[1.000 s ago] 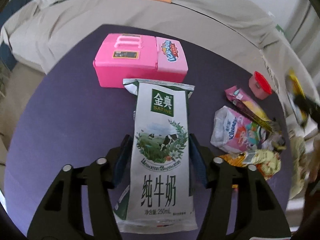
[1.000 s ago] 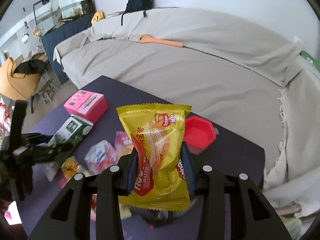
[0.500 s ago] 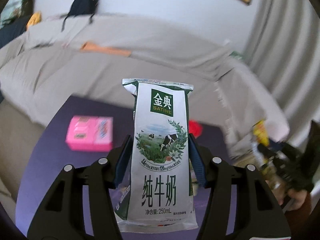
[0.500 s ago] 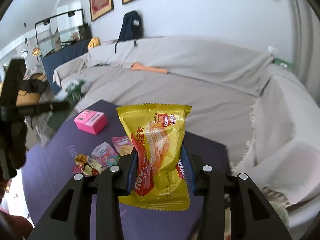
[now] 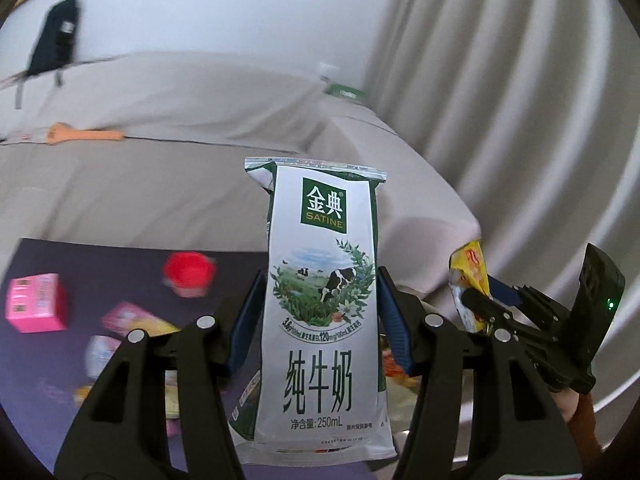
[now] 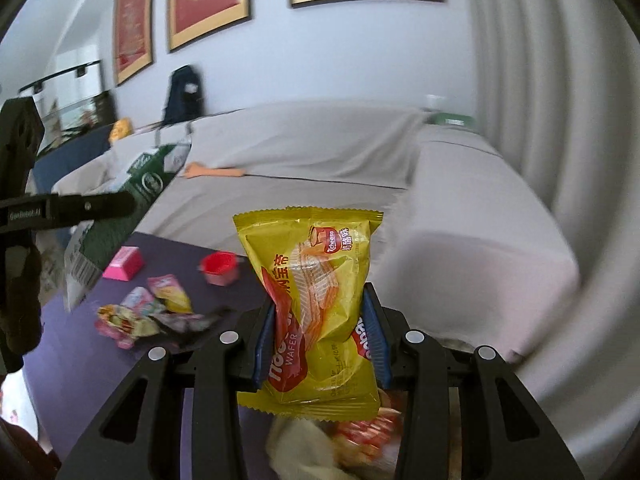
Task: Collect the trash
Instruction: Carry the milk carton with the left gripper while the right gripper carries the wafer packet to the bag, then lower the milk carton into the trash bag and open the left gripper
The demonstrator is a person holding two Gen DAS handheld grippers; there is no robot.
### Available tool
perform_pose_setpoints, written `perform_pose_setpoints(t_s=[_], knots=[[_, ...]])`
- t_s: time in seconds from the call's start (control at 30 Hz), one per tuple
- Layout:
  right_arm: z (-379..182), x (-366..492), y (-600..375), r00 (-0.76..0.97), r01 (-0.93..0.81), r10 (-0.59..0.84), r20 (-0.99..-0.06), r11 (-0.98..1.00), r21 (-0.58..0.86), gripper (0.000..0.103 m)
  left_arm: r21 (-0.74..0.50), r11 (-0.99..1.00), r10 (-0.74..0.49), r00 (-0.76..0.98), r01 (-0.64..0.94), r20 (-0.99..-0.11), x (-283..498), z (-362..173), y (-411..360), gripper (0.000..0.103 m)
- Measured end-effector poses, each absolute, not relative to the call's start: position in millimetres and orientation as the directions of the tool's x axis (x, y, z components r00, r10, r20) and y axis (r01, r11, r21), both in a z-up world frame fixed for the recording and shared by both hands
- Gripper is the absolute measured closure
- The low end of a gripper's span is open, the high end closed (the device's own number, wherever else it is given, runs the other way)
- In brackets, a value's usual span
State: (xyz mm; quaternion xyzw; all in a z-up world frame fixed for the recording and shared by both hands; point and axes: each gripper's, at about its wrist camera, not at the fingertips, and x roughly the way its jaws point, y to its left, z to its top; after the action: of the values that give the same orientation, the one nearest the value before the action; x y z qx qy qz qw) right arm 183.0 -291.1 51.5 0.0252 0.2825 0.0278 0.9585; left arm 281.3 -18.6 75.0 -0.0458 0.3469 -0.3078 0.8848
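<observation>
My left gripper (image 5: 316, 320) is shut on a white and green milk pouch (image 5: 324, 300), held upright high above the purple table (image 5: 100, 264). My right gripper (image 6: 320, 328) is shut on a yellow wafer packet (image 6: 316, 292). The right gripper with its packet (image 5: 470, 280) shows at the right of the left wrist view. The left gripper with the pouch (image 6: 132, 184) shows at the left of the right wrist view. Several loose wrappers (image 6: 148, 312) lie on the table. Blurred trash (image 6: 352, 436) shows below the wafer packet.
A pink box (image 5: 36, 308) and a red cup (image 5: 188, 274) stand on the table. A grey covered sofa (image 6: 320, 160) runs behind it, with an orange item (image 5: 84, 135) and a dark backpack (image 5: 54, 52) on it. Curtains (image 5: 500, 120) hang at the right.
Both grippers have risen and swung to the right with their items still held. The table has dropped low and left in both views; the curtains have come into view.
</observation>
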Motion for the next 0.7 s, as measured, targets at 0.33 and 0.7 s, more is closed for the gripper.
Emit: perform_pose_setpoints(t_s=[0.33, 0.7], knots=[[36, 129, -366, 0.832, 0.129, -0.066, -0.551, 0.989, 0.075, 0.065, -0.364, 0.692, -0.687, 0.414, 0.623, -0.597, 262, 43, -117, 0.051], [13, 107, -406, 0.808, 0.218, -0.127, -0.576, 0.972, 0.092, 0.065, -0.393, 0.66, -0.706, 0.351, 0.64, -0.615, 255, 6, -168, 0.05]])
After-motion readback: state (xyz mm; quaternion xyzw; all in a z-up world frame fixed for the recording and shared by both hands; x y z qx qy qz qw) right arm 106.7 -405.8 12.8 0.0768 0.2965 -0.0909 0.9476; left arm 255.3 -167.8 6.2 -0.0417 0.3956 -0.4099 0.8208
